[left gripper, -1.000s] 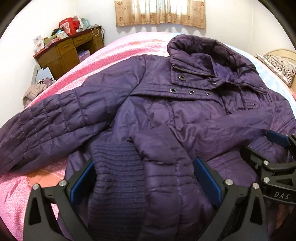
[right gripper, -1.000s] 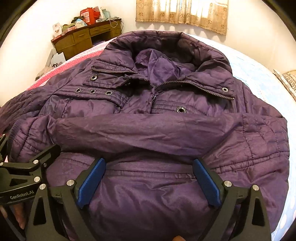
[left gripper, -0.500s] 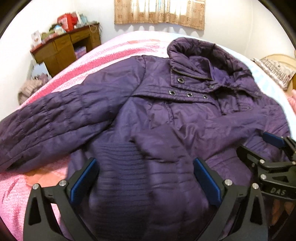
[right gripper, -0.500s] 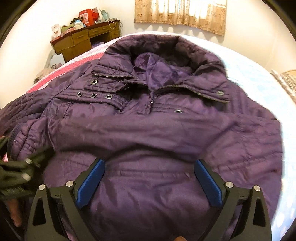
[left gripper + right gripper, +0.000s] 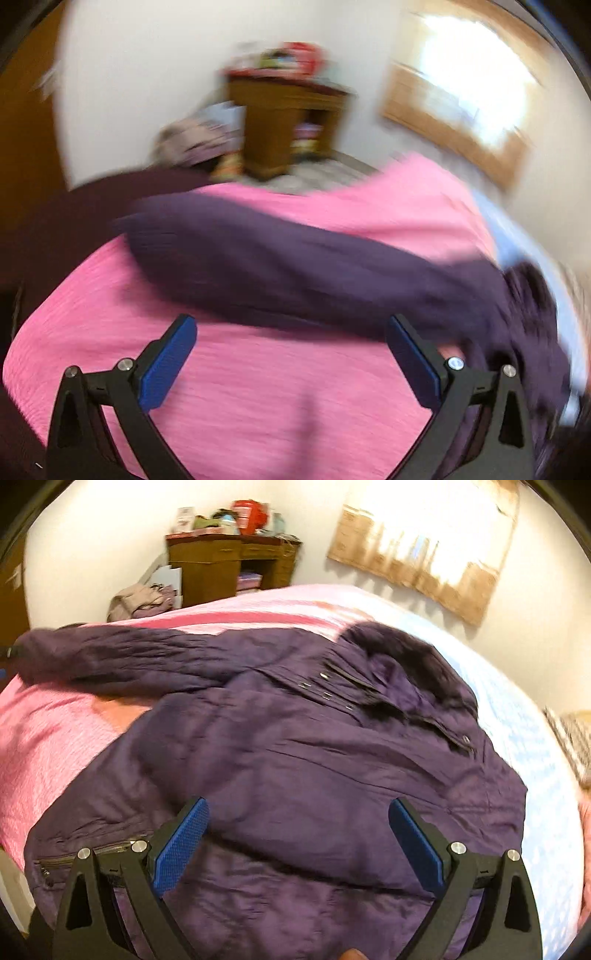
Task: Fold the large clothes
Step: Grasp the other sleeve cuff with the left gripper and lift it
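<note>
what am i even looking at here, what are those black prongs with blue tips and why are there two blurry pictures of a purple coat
The black prongs are hand-held grippers, one in each of a person's hands, not a robot arm. Each carries a wide-angle camera looking along its two fingers, so you get one picture per hand.

The left gripper hangs open over the pink bedspread, facing one outstretched sleeve; this picture is smeared.

The right gripper is also open, over the body of the purple jacket lying front-up on the bed, collar farthest from the camera.

Neither gripper holds anything. Behind the bed stands a wooden desk with clutter on top.
</note>
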`<act>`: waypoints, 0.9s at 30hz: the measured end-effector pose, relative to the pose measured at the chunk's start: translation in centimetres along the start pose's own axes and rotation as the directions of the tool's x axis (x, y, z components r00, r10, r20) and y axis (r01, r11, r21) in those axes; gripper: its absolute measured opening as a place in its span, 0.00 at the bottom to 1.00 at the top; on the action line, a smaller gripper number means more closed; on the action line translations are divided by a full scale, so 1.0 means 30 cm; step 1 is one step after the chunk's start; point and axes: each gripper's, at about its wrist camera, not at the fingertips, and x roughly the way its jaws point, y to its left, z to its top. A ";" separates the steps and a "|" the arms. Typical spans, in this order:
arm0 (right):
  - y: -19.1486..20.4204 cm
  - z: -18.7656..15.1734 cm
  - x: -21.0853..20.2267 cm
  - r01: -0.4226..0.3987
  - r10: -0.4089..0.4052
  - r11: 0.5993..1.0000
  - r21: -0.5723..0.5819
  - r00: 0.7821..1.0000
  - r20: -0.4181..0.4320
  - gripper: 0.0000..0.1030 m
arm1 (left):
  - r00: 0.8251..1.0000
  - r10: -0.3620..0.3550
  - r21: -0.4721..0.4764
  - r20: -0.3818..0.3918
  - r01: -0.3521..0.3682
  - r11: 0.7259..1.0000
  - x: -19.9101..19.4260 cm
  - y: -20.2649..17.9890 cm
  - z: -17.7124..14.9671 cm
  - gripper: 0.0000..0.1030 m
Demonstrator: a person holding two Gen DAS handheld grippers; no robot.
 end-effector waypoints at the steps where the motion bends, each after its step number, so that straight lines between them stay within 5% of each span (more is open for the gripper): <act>1: 0.016 0.001 -0.001 -0.002 0.002 1.000 -0.003 1.000 0.001 0.95 | 0.999 0.037 -0.087 0.000 -0.037 0.996 0.014 0.096 0.032 1.00; 5: 0.035 -0.013 -0.028 0.004 -0.004 1.000 -0.027 1.000 0.022 0.95 | 0.999 -0.003 -0.322 0.041 0.016 0.947 0.053 0.354 0.096 1.00; 6: 0.038 -0.014 -0.036 0.009 -0.009 1.000 -0.026 1.000 0.026 0.95 | 0.996 -0.060 -0.344 0.059 0.077 0.936 0.065 0.384 0.108 1.00; 11: 0.029 -0.013 -0.051 0.008 -0.008 1.000 -0.006 0.999 0.042 0.95 | 0.983 -0.168 -0.281 0.079 0.184 0.942 0.141 0.363 0.136 1.00; 14: 0.036 -0.014 -0.046 0.001 -0.001 1.000 -0.003 0.999 0.037 0.95 | 0.985 -0.172 -0.221 0.034 0.175 0.960 0.207 0.310 0.137 1.00; 15: 0.040 -0.016 -0.046 0.001 -0.001 1.000 -0.004 0.999 0.037 0.95 | 0.987 -0.156 -0.211 0.021 0.157 0.965 0.223 0.308 0.140 0.95; 16: 0.039 -0.020 -0.048 -0.002 0.002 1.000 -0.003 0.999 0.036 0.95 | 0.986 -0.167 -0.202 0.014 0.166 0.965 0.235 0.314 0.139 0.70; 19: 0.021 -0.033 -0.055 -0.013 0.013 1.000 0.014 0.999 0.040 0.95 | 0.972 -0.236 -0.189 -0.004 0.231 0.954 0.220 0.323 0.131 0.36; 27: -0.074 -0.084 -0.095 -0.004 0.001 0.997 0.072 0.999 0.045 0.95 | 0.943 -0.329 -0.168 0.045 0.331 0.928 0.007 0.307 0.157 0.28</act>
